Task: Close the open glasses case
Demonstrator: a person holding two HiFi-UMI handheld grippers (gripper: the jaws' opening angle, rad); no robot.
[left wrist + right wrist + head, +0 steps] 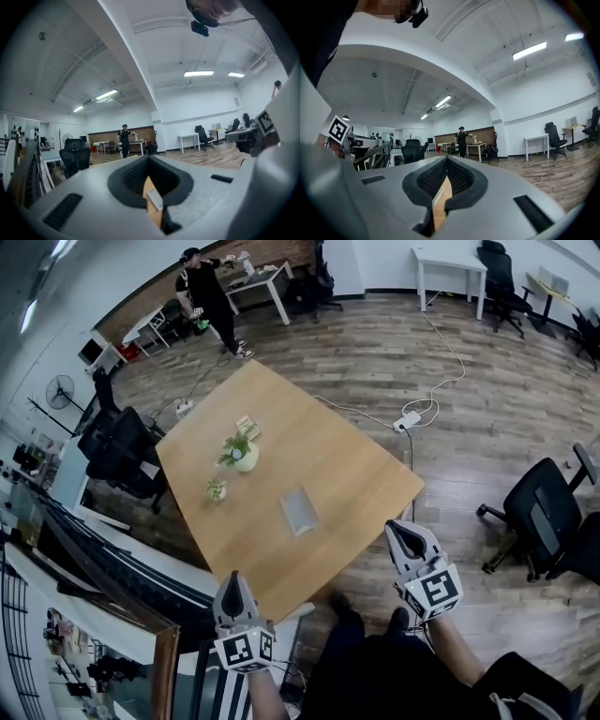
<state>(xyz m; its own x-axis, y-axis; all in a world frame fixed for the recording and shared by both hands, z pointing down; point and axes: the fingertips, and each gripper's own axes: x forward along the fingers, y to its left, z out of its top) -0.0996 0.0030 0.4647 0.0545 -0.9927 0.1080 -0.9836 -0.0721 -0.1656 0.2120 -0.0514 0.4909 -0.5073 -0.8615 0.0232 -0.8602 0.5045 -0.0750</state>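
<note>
Grey and flat, the glasses case (pixel 300 510) lies on the pale wooden bench (pixel 366 474), towards the near edge and a little right of the middle. It reads as a slim rectangle with a lighter rim along one long side, set at a slight angle to the bench edges. At this size I cannot tell whether its lid is raised or down. Nothing touches it.

Further back on the bench stand a leafy plant in a white pot (pixel 242 454) and a smaller plant (pixel 217 489), near each other and well apart from the case. Behind them sits a small boxy item (pixel 247 426) too small to make out.

Both tongs are held off the bench, on the person's side of its near corner. The left tongs (pixel 236 579) point towards the bench edge. In the left gripper view their tips (pixel 149 158) meet, leaving only a thin slit through which a strip of bench and the case (pixel 154 199) show beyond. The right tongs (pixel 399 527) hang over the wood floor just beside the bench's right corner. In the right gripper view they (pixel 446 158) are likewise drawn together with nothing held.

A person (pixel 211 301) stands far across the room. A black office chair (pixel 122 451) sits beside the bench's far left side.
</note>
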